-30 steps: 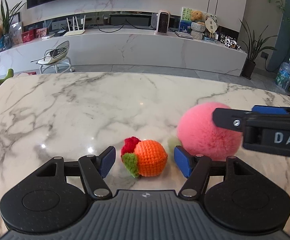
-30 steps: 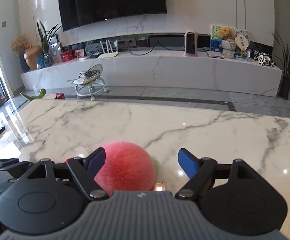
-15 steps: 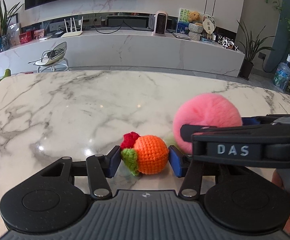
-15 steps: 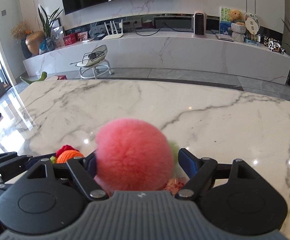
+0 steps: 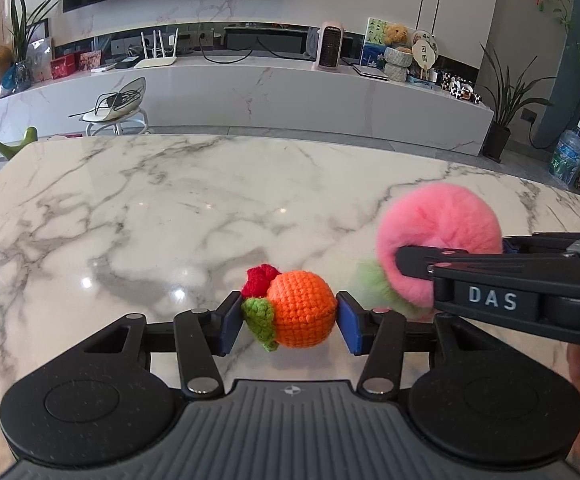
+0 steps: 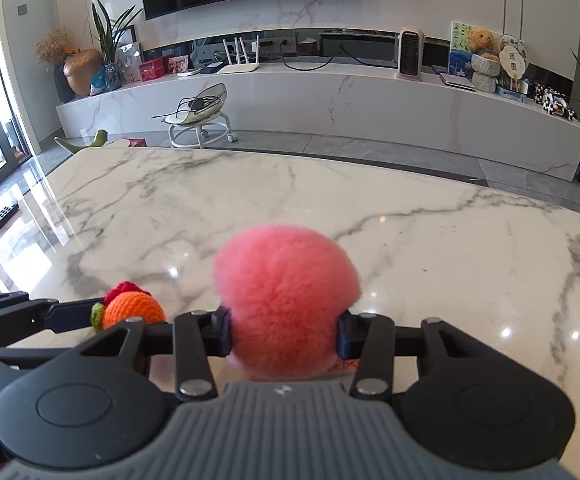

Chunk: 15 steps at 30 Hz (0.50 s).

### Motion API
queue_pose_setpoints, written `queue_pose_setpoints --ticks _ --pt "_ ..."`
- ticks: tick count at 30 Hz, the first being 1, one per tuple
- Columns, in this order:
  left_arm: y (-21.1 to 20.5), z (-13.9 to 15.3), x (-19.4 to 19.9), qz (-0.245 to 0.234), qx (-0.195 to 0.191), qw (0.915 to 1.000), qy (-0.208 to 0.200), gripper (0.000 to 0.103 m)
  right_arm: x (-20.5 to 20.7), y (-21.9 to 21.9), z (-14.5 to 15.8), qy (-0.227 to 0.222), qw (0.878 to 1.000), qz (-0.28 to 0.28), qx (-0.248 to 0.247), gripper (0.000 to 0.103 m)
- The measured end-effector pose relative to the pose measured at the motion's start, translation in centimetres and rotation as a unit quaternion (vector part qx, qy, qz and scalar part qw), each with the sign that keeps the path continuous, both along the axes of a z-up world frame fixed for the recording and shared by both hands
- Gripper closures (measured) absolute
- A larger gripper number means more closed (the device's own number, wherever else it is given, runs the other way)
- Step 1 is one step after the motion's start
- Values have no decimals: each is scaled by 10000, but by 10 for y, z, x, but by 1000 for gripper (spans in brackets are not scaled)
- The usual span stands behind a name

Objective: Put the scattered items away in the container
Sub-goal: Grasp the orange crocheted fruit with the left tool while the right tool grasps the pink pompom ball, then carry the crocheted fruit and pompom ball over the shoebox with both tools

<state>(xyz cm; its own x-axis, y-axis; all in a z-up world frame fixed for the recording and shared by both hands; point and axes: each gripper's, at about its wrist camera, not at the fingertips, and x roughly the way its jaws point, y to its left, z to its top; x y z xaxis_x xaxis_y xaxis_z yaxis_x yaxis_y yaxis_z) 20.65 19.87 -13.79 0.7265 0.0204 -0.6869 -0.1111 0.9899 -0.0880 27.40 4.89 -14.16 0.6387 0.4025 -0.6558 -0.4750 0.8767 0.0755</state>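
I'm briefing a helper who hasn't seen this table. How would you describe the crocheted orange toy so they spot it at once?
Start at the white marble table. Near its front edge two soft toys sit side by side, each between the pads of a gripper. The crocheted orange toy is the one in the left gripper: small, tightly knitted, with a green leaf and red tuft, unlike the bigger, furry pink pompom beside it.

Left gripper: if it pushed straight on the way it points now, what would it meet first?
Beyond the crocheted orange between its pads, the left gripper would probably meet only the marble tabletop; depth is uncertain.
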Motion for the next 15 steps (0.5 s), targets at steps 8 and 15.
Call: queue_pose_setpoints --ticks 8,15 --pt "-26 40 -40 -203 32 9995 -226 45 -43 -41 34 -86 9997 -246 20 55" --pt "-60 74 -75 -272 90 9994 -201 45 -87 -82 73 -203 9990 -407 49 55"
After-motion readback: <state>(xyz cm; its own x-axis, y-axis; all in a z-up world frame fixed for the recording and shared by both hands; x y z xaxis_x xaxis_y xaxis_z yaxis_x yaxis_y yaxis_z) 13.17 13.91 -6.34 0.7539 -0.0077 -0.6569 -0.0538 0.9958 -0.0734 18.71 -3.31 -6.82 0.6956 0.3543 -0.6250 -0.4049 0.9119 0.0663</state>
